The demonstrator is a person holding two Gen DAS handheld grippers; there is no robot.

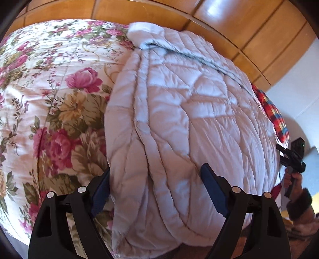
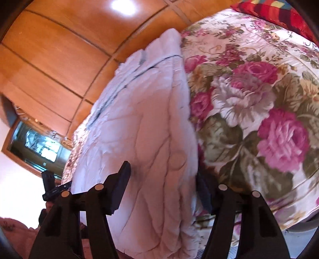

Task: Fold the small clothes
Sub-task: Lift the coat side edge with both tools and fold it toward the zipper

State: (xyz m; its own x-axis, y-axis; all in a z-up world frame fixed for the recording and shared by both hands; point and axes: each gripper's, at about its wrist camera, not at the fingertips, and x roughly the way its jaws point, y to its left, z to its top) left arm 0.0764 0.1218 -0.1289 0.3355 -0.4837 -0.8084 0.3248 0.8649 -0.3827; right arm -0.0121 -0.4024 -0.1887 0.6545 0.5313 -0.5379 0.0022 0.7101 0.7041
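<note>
A pale pink quilted garment (image 1: pixel 189 123) with a fleecy white lining and snap buttons lies on the flowered bedspread (image 1: pixel 49 99). My left gripper (image 1: pixel 157 189) is open, its fingers astride the garment's near edge. The right gripper shows far right in the left wrist view (image 1: pixel 293 157), held in a hand. In the right wrist view the same garment (image 2: pixel 143 139) fills the middle, and my right gripper (image 2: pixel 163 191) is open with its fingers on either side of the garment's near hem. The left gripper shows small at the lower left there (image 2: pixel 51 189).
A wooden wardrobe (image 1: pixel 229 29) stands behind the bed. A red plaid cushion (image 1: pixel 273 113) lies at the bed's far side, also in the right wrist view (image 2: pixel 279 14). A dark glass-fronted cabinet (image 2: pixel 35 145) is at the left.
</note>
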